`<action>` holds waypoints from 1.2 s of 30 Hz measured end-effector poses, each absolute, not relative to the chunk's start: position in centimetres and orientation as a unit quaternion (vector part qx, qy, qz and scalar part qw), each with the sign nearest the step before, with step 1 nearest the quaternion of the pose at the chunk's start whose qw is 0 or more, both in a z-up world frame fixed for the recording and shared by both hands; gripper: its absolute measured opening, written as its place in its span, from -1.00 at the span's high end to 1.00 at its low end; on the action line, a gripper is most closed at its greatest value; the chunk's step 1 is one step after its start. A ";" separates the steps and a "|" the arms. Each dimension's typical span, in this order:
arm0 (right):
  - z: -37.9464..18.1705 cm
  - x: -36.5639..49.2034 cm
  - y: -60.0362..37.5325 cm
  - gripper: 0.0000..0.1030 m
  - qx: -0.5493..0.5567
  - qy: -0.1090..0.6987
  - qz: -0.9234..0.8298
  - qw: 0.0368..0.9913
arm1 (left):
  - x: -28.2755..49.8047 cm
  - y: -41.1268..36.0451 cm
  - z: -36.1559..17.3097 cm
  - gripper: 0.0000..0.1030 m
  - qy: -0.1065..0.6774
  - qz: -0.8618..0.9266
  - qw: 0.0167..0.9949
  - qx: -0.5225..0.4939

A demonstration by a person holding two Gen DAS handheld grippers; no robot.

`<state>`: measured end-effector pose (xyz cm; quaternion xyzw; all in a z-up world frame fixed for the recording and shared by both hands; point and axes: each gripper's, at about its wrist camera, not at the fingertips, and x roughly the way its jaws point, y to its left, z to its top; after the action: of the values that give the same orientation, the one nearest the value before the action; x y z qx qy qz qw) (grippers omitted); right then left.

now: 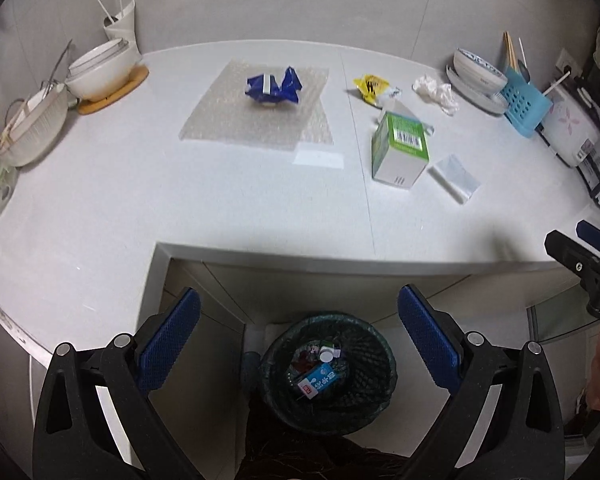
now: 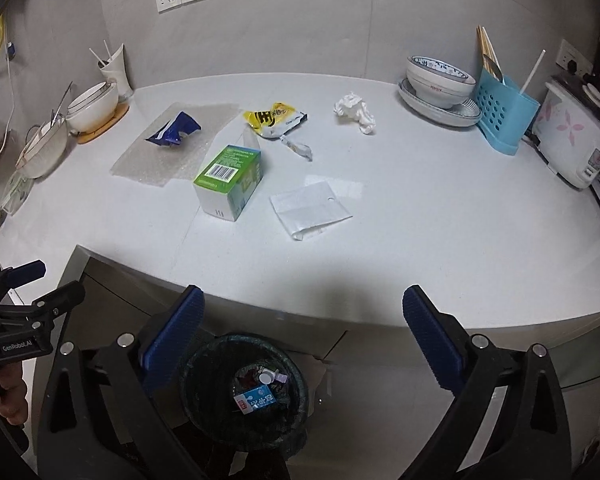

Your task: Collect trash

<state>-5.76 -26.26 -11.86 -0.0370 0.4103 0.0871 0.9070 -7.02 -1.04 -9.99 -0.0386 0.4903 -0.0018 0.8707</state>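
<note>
**Both hand-held grippers empty above the bin, trash waiting on the tabletop**

Your left hand-held gripper (image 1: 299, 344) hangs over the trash bin (image 1: 327, 372) with its blue pads spread wide and nothing between them. Your right hand-held gripper (image 2: 299, 344) is just as wide and just as empty, also looking down at the bin from beyond the edge of the tabletop (image 2: 420, 240).

In the bin, a small blue-and-white carton (image 2: 255, 399) lies flat on top of other scraps, beside a white cap; in the right wrist view its long axis runs from lower left to upper right.

On the tabletop the green-and-white box (image 2: 229, 178) lies on its side, barcode face up. Its long axis points away from you and slightly right in the right wrist view, with the open flaps at the far end. Just right of it a flat white plastic bag (image 2: 310, 210) lies with its punched hole towards the far right.

Behind the box, the yellow wrapper (image 2: 274, 119) stretches left to right, torn end to the right. The crumpled white tissue (image 2: 355, 112) sits well to its right, near the stacked bowls (image 2: 440, 84). The crushed blue wrapper (image 2: 174, 130) rests on the sheet of bubble wrap (image 2: 168, 152) to the left of the box.
</note>
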 end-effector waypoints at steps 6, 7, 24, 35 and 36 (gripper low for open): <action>-10.1 -4.7 -25.9 -0.85 -0.034 0.399 0.081 0.913 | -5.2 -0.5 -7.6 -0.88 0.481 0.000 0.876 -0.033; -9.9 -4.5 -25.8 -0.85 -0.031 0.400 0.080 0.913 | -4.7 -0.4 -7.3 -0.88 0.481 -0.001 0.876 -0.030; -9.7 2.2 -21.8 -0.85 -0.016 0.443 0.057 0.894 | 4.6 3.6 -6.9 -0.88 0.499 -0.009 0.866 -0.038; -11.0 7.4 -18.5 -0.85 -0.003 0.483 0.033 0.875 | 12.7 5.2 -9.3 -0.88 0.522 -0.019 0.852 -0.029; -11.1 7.9 -18.2 -0.85 -0.002 0.488 0.029 0.873 | 13.4 5.2 -9.5 -0.88 0.524 -0.020 0.851 -0.028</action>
<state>7.93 -18.16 -11.14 -0.0016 0.4876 0.0295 0.8726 13.45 5.23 -9.55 -0.0281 0.5237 -0.0200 0.8512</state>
